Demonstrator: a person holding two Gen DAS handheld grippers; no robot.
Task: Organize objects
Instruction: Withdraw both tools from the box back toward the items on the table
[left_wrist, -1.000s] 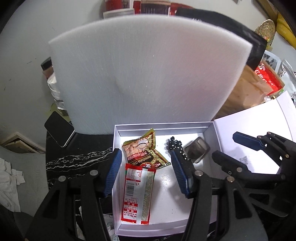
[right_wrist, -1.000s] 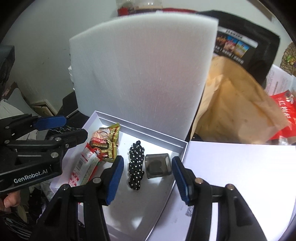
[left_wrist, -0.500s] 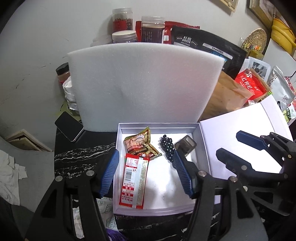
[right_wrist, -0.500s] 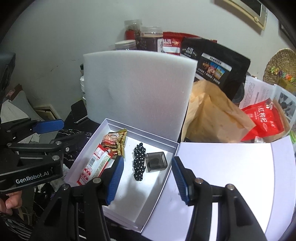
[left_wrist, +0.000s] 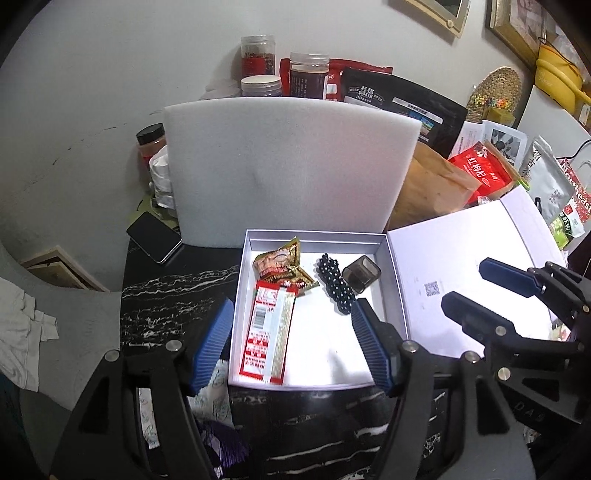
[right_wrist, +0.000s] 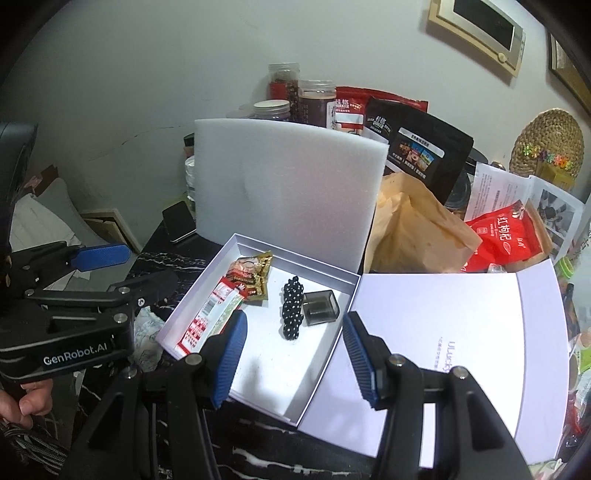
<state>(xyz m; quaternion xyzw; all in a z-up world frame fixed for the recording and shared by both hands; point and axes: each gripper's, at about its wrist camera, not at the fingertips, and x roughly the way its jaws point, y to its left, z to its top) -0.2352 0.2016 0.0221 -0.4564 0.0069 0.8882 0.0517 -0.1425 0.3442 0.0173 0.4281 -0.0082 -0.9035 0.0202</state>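
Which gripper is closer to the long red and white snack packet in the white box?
Left. The left gripper hangs right over the long red and white snack packet; the right gripper hangs further right, toward the box's lid side.

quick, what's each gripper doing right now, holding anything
left gripper: open, holding nothing; its fingers have just been opening above the white box.
right gripper: open, holding nothing.
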